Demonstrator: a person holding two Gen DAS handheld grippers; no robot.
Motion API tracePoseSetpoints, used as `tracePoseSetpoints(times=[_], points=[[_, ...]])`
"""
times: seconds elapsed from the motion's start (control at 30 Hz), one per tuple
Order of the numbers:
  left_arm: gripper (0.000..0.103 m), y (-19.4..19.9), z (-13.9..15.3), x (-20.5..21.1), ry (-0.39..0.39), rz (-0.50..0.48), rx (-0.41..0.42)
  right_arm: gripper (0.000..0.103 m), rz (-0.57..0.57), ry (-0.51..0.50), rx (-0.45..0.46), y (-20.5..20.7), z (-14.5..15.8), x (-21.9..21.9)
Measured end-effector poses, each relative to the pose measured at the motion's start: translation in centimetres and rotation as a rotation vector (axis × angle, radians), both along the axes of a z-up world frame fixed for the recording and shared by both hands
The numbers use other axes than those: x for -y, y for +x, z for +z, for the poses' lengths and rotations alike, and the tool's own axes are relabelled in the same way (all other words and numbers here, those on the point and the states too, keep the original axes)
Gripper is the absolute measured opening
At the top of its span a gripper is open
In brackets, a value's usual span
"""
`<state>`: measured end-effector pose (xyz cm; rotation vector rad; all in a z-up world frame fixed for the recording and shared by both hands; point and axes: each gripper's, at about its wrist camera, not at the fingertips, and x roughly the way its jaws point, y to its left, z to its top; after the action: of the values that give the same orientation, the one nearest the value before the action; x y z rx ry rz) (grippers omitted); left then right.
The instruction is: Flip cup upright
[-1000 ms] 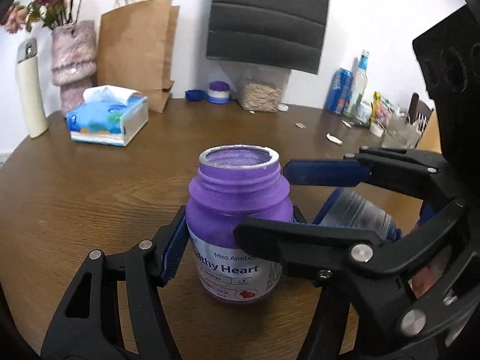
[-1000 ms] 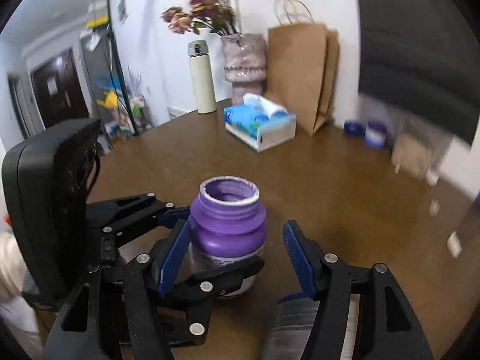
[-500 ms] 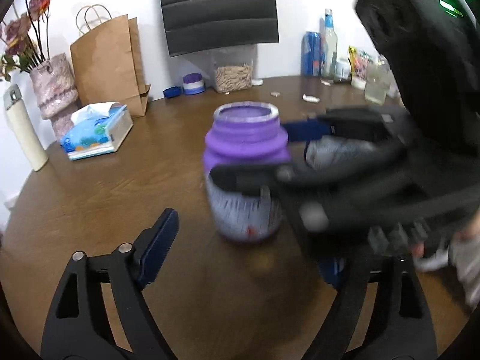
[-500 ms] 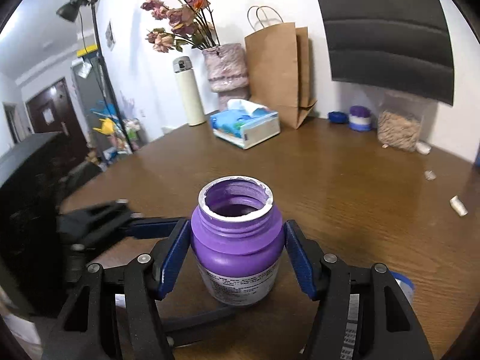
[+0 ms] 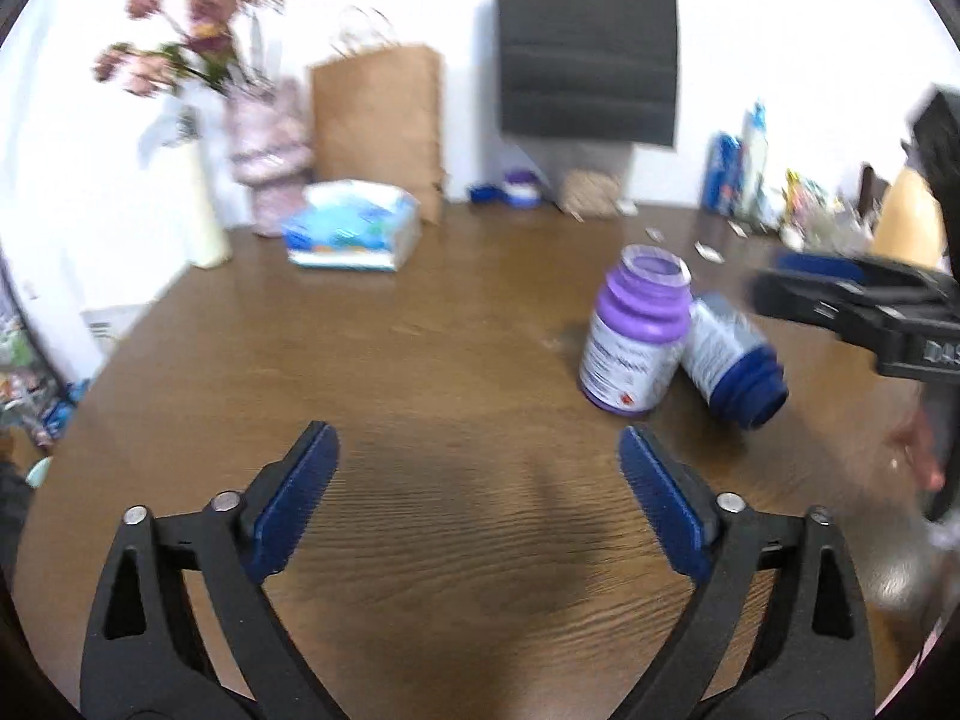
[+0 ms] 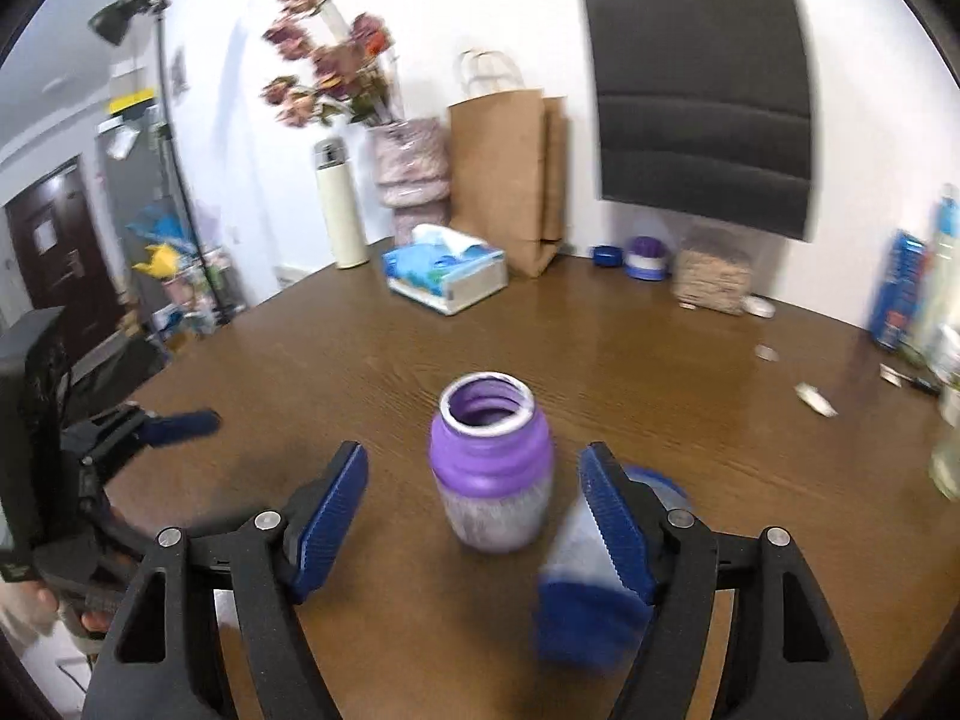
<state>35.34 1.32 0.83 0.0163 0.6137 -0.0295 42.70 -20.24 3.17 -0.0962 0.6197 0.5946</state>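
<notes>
Your right gripper (image 6: 474, 516) has let go, fingers apart around the upright purple jar (image 6: 491, 468). Left gripper (image 5: 477, 504) spread, empty, pulled back. Blue jar (image 5: 735, 357) lies alongside. Brown table (image 5: 420, 360); paper bag (image 6: 507, 180) behind.

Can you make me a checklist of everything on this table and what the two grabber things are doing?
Surface: round brown wooden table, some small scraps at its right side.
Job's things: purple bottle stands upright with its mouth open, no lid; blue bottle lies on its side against it.
Clutter: tissue box, brown paper bag, vase of flowers, cream flask, clear tub of grain-like stuff, cans and bottles at the far right.
Grippers: left gripper open, holding nothing; right gripper open, its pads either side of the purple bottle but apart from it.
Cables: nothing seen.
Surroundings: white wall, dark panel, dark door, light stand.
</notes>
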Motion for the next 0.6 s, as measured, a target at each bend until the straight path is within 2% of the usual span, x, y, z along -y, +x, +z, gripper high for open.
tracePoseSetpoints(times=[0.07, 0.17, 0.23, 0.37, 0.5, 0.6], points=[[0.103, -1.5, 0.9, -0.9, 0.002, 0.037, 0.038, 0.079, -0.075, -0.027, -0.011, -1.7, 0.8, 1.1], [0.103, -4.0, 1.9, -1.8, 0.012, 0.07, 0.075, 0.088, -0.181, -0.051, -0.001, -5.3, 1.4, 3.1], [0.103, -5.8, 2.2, -2.2, 0.003, 0.076, 0.088, 0.088, -0.244, -0.067, -0.012, -7.8, 1.1, 4.2], [0.103, -8.4, 2.6, -2.2, -0.02, 0.078, 0.107, 0.088, -0.264, -0.058, -0.03, -11.5, 0.4, 4.5], [0.103, -10.6, 3.2, -2.3, -0.038, 0.071, 0.138, 0.088, -0.26, -0.049, -0.027, -13.4, 0.3, 3.7], [0.103, -11.0, 3.3, -2.2, -0.019, 0.076, 0.141, 0.088, -0.248, -0.035, 0.008, -14.5, 0.7, 3.4]])
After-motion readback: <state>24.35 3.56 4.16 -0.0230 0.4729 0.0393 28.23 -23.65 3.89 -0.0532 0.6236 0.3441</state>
